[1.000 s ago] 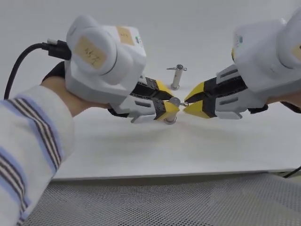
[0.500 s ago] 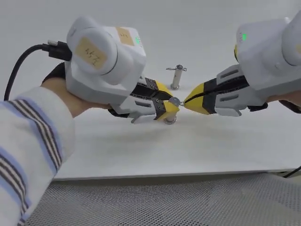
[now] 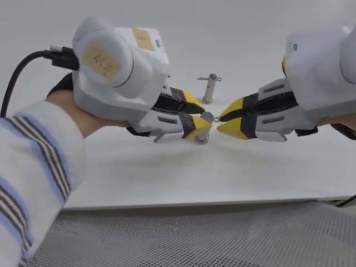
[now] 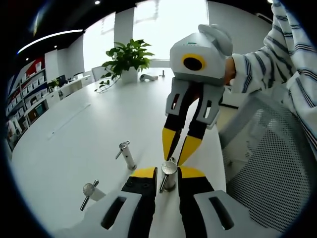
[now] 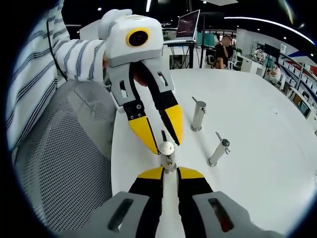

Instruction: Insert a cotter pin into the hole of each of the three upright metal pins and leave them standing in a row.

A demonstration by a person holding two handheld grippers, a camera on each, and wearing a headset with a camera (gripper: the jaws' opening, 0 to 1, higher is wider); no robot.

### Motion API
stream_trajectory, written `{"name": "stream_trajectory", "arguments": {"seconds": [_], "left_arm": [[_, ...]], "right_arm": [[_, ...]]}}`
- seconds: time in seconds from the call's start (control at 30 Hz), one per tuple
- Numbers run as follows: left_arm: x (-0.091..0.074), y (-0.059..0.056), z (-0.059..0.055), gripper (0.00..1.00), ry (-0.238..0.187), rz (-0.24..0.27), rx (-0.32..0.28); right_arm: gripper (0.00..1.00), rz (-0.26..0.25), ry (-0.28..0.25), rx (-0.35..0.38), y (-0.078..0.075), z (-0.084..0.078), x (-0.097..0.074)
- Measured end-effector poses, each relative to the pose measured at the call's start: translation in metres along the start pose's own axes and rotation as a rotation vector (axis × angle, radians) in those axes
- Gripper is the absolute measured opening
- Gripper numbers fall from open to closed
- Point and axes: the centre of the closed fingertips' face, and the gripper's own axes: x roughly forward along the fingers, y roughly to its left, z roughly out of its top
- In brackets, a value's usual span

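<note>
Head view, left gripper (image 3: 203, 118) clamping metal pin (image 3: 202, 138); right gripper (image 3: 221, 122) jaws narrowly apart.

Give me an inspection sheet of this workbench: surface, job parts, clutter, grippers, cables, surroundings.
Surface: white tabletop, grey mesh at its near edge.
Job's things: three metal pins upright; the two free pins each carry a cotter pin; the held pin seems to carry one too.
Clutter: nothing seen.
Grippers: left hand-held gripper shut on the held pin; right hand-held gripper slightly open at its head.
Cables: black cable from the left one's rear.
Surroundings: potted plant, laptop, office shelving.
</note>
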Motion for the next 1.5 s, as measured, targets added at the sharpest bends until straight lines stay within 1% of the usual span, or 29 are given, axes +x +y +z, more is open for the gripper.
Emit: {"name": "stream_trajectory", "arguments": {"seconds": [0.1, 0.17, 0.23, 0.27, 0.37, 0.4, 0.43, 0.47, 0.5, 0.57, 0.6, 0.67, 0.73, 0.77, 0.8, 0.83, 0.93, 1.07, 1.13, 1.2, 1.23, 1.3, 1.43, 1.5], "left_arm": [[-0.007, 0.001, -0.005, 0.28, -0.004, 0.009, -0.01], [-0.011, -0.002, -0.009, 0.33, -0.01, 0.005, -0.034], [-0.014, -0.003, -0.012, 0.37, -0.014, 0.006, -0.043], [-0.017, -0.004, -0.014, 0.41, -0.015, 0.012, -0.052], [-0.022, -0.008, -0.018, 0.54, -0.02, 0.014, -0.061], [-0.023, -0.011, -0.018, 0.57, -0.03, 0.009, -0.076], [-0.025, -0.014, -0.018, 0.6, -0.038, 0.003, -0.095], [-0.027, -0.017, -0.018, 0.63, -0.045, 0.0, -0.108], [-0.028, -0.017, -0.018, 0.65, -0.047, 0.006, -0.115], [-0.031, -0.016, -0.018, 0.68, -0.064, 0.034, -0.138], [-0.033, -0.018, -0.019, 0.68, -0.067, 0.036, -0.158], [-0.036, -0.019, -0.02, 0.7, -0.073, 0.042, -0.19], [-0.039, -0.019, -0.022, 0.77, -0.08, 0.067, -0.238], [-0.041, -0.019, -0.022, 0.83, -0.087, 0.079, -0.25], [-0.042, -0.02, -0.022, 0.87, -0.092, 0.084, -0.259], [-0.044, -0.02, -0.023, 0.9, -0.096, 0.093, -0.28], [-0.047, -0.021, -0.023, 0.95, -0.106, 0.112, -0.301], [-0.05, -0.023, -0.024, 0.98, -0.105, 0.12, -0.33], [-0.051, -0.024, -0.024, 0.98, -0.107, 0.125, -0.333], [-0.052, -0.025, -0.024, 0.98, -0.104, 0.129, -0.333], [-0.052, -0.025, -0.024, 0.98, -0.103, 0.132, -0.33], [-0.053, -0.024, -0.024, 0.98, -0.106, 0.142, -0.32], [-0.054, -0.025, -0.028, 0.98, -0.089, 0.141, -0.323], [-0.054, -0.027, -0.029, 0.97, -0.079, 0.137, -0.318]], "right_arm": [[0.14, 0.007, -0.055, 0.047, 0.003, 0.002, 0.004], [0.21, 0.011, -0.091, 0.053, 0.004, 0.004, 0.008], [0.25, 0.013, -0.114, 0.052, 0.005, 0.006, 0.011], [0.28, 0.023, -0.13, 0.054, 0.006, 0.006, 0.014], [0.31, 0.036, -0.166, 0.067, 0.008, 0.009, 0.019], [0.32, 0.036, -0.195, 0.081, 0.008, 0.012, 0.021], [0.33, 0.043, -0.201, 0.094, 0.009, 0.012, 0.023], [0.33, 0.056, -0.209, 0.113, 0.01, 0.012, 0.024], [0.32, 0.056, -0.216, 0.116, 0.01, 0.012, 0.025], [0.31, 0.061, -0.235, 0.125, 0.009, 0.012, 0.028], [0.31, 0.064, -0.246, 0.127, 0.009, 0.011, 0.029], [0.31, 0.068, -0.251, 0.133, 0.009, 0.01, 0.031], [0.3, 0.075, -0.254, 0.145, 0.009, 0.008, 0.034], [0.29, 0.077, -0.261, 0.149, 0.009, 0.008, 0.035], [0.28, 0.077, -0.266, 0.152, 0.009, 0.008, 0.035], [0.28, 0.078, -0.276, 0.16, 0.008, 0.009, 0.036], [0.26, 0.087, -0.302, 0.169, 0.008, 0.013, 0.037], [0.22, 0.095, -0.312, 0.162, 0.009, 0.015, 0.04], [0.19, 0.099, -0.31, 0.155, 0.009, 0.015, 0.042], [0.14, 0.091, -0.316, 0.142, 0.008, 0.016, 0.043], [0.14, 0.101, -0.318, 0.136, 0.01, 0.017, 0.043], [0.13, 0.096, -0.325, 0.123, 0.009, 0.018, 0.044], [0.12, 0.101, -0.332, 0.098, 0.01, 0.019, 0.043], [0.12, 0.114, -0.334, 0.097, 0.01, 0.019, 0.043]]}}
